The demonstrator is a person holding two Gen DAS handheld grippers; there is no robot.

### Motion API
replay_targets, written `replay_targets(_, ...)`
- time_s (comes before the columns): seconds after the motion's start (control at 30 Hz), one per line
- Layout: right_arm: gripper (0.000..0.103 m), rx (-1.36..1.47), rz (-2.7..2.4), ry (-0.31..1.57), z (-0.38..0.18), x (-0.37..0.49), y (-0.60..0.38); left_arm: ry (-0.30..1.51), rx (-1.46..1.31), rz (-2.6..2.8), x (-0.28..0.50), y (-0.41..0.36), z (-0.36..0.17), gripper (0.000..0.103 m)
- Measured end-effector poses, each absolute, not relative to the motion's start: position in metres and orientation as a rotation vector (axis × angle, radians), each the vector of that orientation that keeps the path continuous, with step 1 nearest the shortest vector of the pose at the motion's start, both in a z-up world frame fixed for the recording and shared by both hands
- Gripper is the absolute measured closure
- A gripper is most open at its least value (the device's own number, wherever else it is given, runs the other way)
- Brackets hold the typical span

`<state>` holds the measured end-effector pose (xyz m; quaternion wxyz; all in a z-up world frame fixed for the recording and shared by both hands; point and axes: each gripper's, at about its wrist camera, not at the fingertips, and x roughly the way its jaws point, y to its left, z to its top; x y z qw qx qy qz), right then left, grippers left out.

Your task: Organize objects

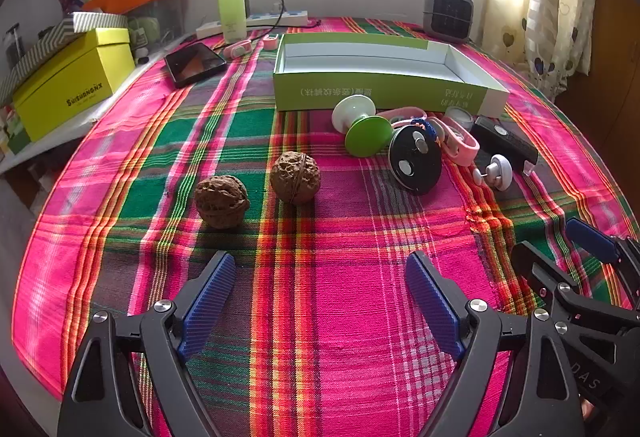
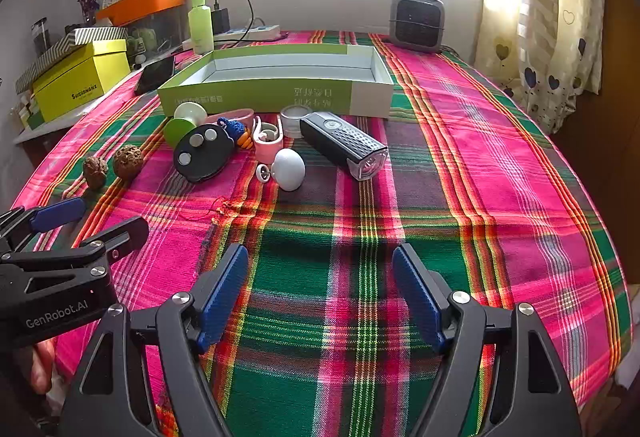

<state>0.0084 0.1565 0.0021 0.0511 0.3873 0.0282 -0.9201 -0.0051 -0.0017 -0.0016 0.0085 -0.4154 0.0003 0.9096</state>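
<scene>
Left gripper: your left gripper (image 1: pixel 322 265) hangs over bare plaid cloth (image 1: pixel 360 317), tilted down toward the table, jaws spread wide with nothing between the blue pads
Right gripper: your right gripper (image 2: pixel 320 257) sits just beside the left one, also tilted down, jaws wide and empty
Walnuts: 2 walnuts lie ahead of your left gripper, 1 nearer and to the left (image 1: pixel 221 201), the other (image 1: pixel 295 177) just beyond it, close but apart
Open box: the green and white box (image 1: pixel 380 93) stands past the clutter with its inside bare
Clutter in front of the box: a green and white spool-shaped piece (image 1: pixel 362 127) on its side, a black disc with 3 silver buttons (image 1: pixel 415 161) leaning against the pile, a pink strap (image 1: pixel 460 143) tangled with a small blue and orange knitted charm (image 2: pixel 236 131), a small clear round container (image 2: pixel 295 119) touching the box wall
Flashlight: the black flashlight (image 2: pixel 344 147) lies right of the pile, lens toward you
White knob: a white round knob (image 2: pixel 288 169) rests on the cloth between the disc and the flashlight
Far edge: a green bottle (image 1: pixel 232 5), a phone (image 1: pixel 195 63) and a small grey heater (image 1: pixel 448 13) stand behind the box
</scene>
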Motion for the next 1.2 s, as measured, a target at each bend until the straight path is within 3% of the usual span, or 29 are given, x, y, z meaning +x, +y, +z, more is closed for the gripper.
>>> replay_targets(1.2, 0.027, 1.165, -2.774, 0.106, 0.0019, 0.0054, 0.1567, 0.016, -1.318, 2.814, -0.0073, -0.0021, -0.0010, 0.015)
